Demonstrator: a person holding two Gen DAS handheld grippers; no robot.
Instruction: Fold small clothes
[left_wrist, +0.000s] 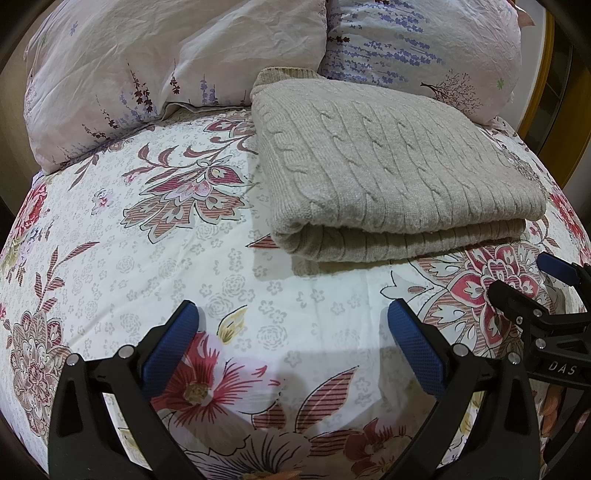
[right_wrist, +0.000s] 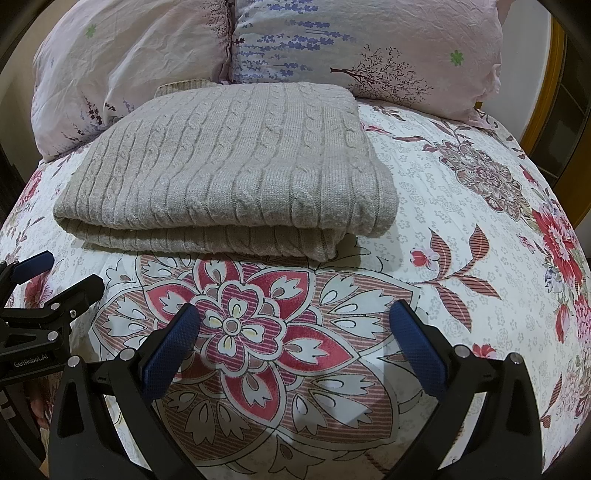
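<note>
A beige cable-knit sweater (left_wrist: 391, 166) lies folded in a neat rectangle on the floral bedsheet (left_wrist: 155, 258), its thick fold edge facing me. It also shows in the right wrist view (right_wrist: 236, 162). My left gripper (left_wrist: 291, 314) is open and empty, hovering over the sheet short of the sweater's front edge. My right gripper (right_wrist: 295, 314) is open and empty, over a large red flower print just in front of the sweater. Each gripper appears at the edge of the other's view, the right gripper (left_wrist: 517, 277) and the left gripper (right_wrist: 62, 273).
Two pale floral pillows (left_wrist: 159, 62) (right_wrist: 369, 48) stand at the head of the bed right behind the sweater. A yellow-framed edge (right_wrist: 546, 92) lies beyond the bed at the right. Bare sheet (right_wrist: 461, 206) stretches to the right of the sweater.
</note>
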